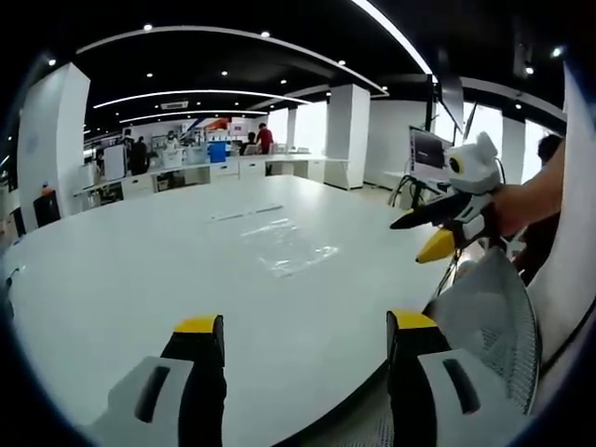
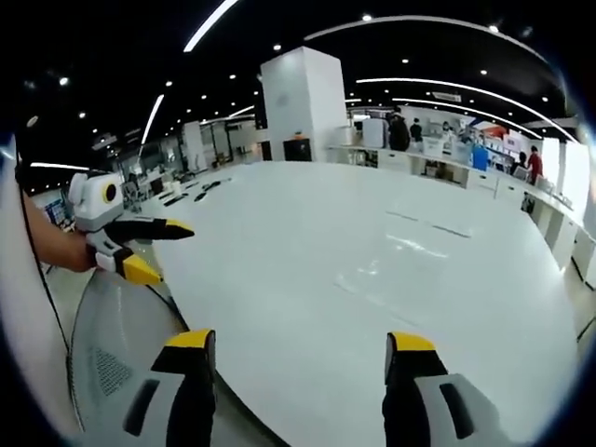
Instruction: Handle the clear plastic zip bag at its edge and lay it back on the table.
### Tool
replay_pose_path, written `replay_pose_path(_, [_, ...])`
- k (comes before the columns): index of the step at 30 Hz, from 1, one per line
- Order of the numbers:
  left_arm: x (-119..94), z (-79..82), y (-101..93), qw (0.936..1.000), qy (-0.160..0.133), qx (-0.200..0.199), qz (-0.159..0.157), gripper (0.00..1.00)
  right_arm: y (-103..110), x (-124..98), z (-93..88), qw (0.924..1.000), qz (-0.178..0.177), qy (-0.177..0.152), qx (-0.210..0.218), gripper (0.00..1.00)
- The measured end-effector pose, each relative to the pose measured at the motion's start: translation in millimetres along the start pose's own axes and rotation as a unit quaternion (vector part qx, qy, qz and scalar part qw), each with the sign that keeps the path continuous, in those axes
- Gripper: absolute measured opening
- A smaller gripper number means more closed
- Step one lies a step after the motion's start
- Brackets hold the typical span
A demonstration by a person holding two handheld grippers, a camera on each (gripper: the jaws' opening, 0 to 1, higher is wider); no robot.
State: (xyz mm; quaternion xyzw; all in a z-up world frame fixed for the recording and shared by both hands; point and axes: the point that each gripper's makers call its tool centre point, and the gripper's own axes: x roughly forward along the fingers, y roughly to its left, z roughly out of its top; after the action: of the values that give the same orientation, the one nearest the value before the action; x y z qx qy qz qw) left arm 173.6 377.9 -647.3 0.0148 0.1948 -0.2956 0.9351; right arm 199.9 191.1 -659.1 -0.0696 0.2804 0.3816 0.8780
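A clear plastic zip bag (image 1: pixel 289 245) lies flat on the large white table (image 1: pixel 140 270), well beyond my jaws; in the right gripper view the bag (image 2: pixel 386 265) is a faint glossy patch on the table (image 2: pixel 279 233). My left gripper (image 1: pixel 303 326) is open over the near table edge with nothing between its yellow-tipped jaws. My right gripper (image 2: pixel 303 345) is open too, above the table edge. The right gripper (image 1: pixel 426 233) enters the left gripper view from the right, held by a hand. The left gripper (image 2: pixel 160 250) shows at the left of the right gripper view, jaws apart.
A mesh chair back (image 1: pixel 494 317) stands at the table's near edge, seen too as a chair back (image 2: pixel 112 363). Desks, monitors and people (image 1: pixel 265 138) fill the far office. A white pillar (image 2: pixel 298 102) stands behind the table.
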Motion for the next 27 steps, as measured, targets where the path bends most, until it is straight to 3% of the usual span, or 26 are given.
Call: replay_pose_path(27, [1, -1.0, 1.9, 0.9998, 0.011, -0.002, 0.017, 0.68, -73, 38, -16.6, 0.9940, -0.017, 0.060, -0.090, 0.58])
